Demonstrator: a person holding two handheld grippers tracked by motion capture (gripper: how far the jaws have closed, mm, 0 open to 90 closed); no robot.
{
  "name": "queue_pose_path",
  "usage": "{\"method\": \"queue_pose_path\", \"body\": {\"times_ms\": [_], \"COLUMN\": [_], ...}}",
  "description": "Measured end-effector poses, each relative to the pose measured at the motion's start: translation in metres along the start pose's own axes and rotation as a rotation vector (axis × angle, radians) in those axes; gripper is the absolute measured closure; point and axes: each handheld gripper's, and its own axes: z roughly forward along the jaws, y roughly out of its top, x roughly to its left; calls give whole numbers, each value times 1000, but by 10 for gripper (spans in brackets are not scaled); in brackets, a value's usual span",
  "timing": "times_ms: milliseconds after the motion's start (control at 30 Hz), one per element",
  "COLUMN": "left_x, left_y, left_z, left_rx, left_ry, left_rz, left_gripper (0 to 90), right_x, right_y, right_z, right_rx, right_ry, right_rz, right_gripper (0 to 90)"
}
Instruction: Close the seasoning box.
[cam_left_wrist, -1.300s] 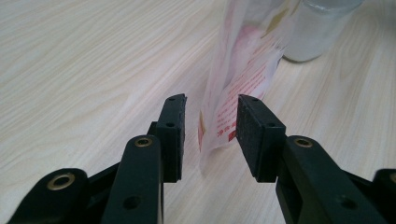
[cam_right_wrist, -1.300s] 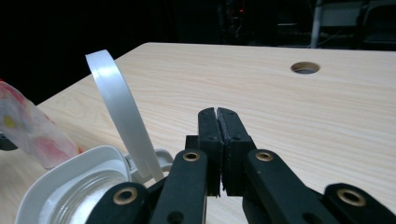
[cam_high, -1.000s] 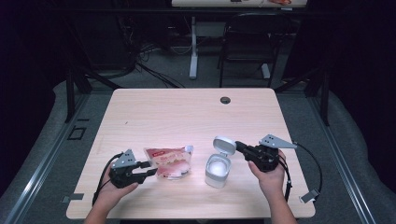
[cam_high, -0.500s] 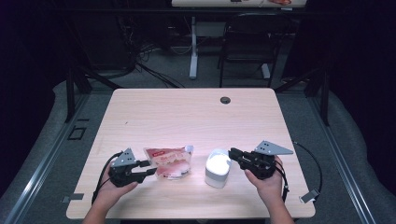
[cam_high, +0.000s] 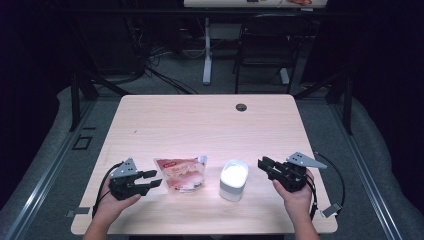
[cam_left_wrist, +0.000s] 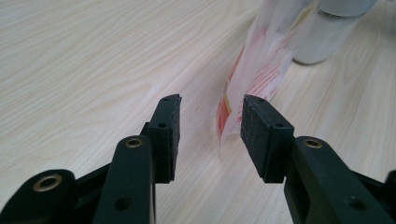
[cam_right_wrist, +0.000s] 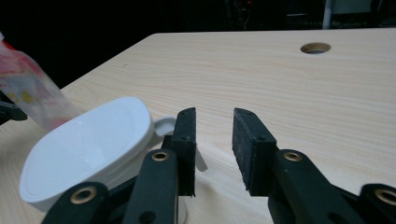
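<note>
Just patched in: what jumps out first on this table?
A white lidded container stands near the table's front edge, with a red-printed pouch beside it on its left. The left tool sits open at the pouch's edge; the right tool, also open, is just right of the container.

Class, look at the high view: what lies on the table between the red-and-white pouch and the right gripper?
The white container with its lid shut stands between the pouch and the right gripper, seen in the high view.

Top of white lidded plastic container (cam_left_wrist: 332, 32) cut off by left gripper view's upper edge; print on red-and-white plastic pouch (cam_high: 181, 173) illegible.
</note>
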Motion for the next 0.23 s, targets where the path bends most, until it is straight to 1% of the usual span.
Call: {"method": "queue_pose_path", "body": {"times_ms": [33, 67, 100, 133, 233], "left_x": [1, 3, 5, 6, 7], "left_y": [-1, -1, -2, -3, -3], "left_z": [-1, -1, -2, -2, -3], "left_rx": [-1, -1, -3, -5, -7], "left_ry": [4, 6, 9, 10, 13], "left_rz": [-6, -8, -16, -20, -23], "left_gripper": [578, 575, 573, 570, 567], "right_x": [-2, -4, -5, -6, -7], "right_y": [-1, -2, -3, -4, -6], "right_z": [0, 0, 0, 0, 2], "right_rx": [3, -3, -2, 0, 12], "right_ry": [-10, -27, -25, -32, -68], "right_rz": [2, 14, 14, 15, 7], "right_gripper": [682, 647, 631, 607, 547]}}
